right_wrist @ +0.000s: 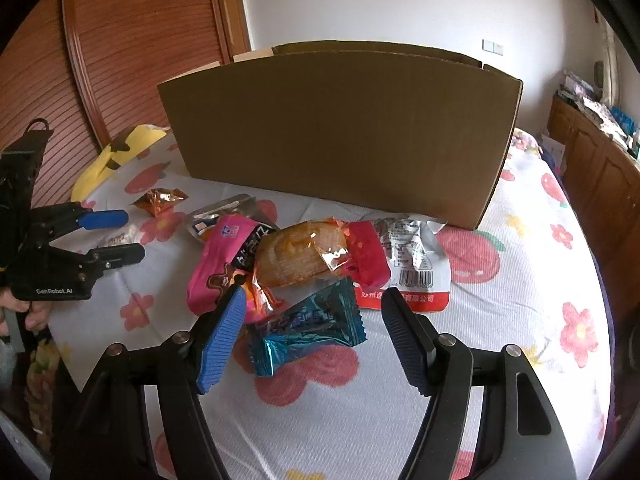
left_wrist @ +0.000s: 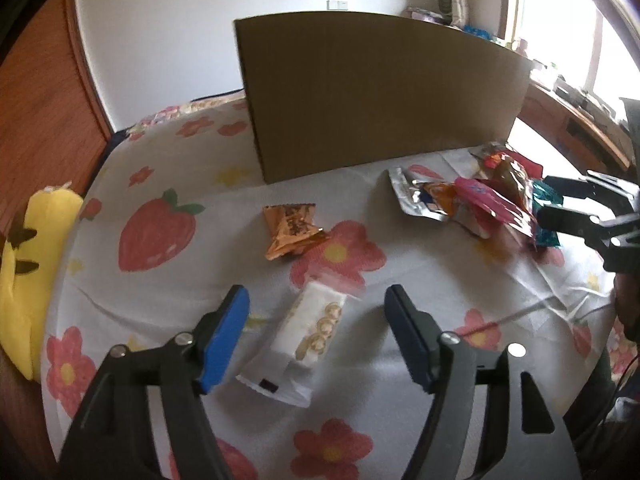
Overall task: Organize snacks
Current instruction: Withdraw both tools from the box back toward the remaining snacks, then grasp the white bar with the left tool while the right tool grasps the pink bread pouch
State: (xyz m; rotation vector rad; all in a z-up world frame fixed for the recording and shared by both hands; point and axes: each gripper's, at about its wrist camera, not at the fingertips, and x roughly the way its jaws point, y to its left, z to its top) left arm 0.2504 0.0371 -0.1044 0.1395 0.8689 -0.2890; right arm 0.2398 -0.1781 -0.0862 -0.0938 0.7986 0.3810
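Note:
A white snack packet (left_wrist: 308,340) lies on the flowered bedsheet (left_wrist: 420,280) between the fingers of my left gripper (left_wrist: 316,296), which is open; its pads do not press on it. My right gripper (right_wrist: 314,294) is open over a teal wrapped snack (right_wrist: 308,328), with a gap on each side. Just beyond it is a pile: a pink packet (right_wrist: 224,264), an orange bun in clear wrap (right_wrist: 296,256), a white and red pouch (right_wrist: 412,264) and a silver pouch (right_wrist: 216,216). A small orange packet (left_wrist: 294,236) lies alone. A tall open cardboard box (right_wrist: 340,132) stands behind.
A yellow plush toy (left_wrist: 28,280) lies at the bed's left edge by a wooden slatted door (right_wrist: 140,40). A wooden cabinet (right_wrist: 600,168) with clutter runs along the right. A hand (right_wrist: 36,312) holds the left gripper's handle.

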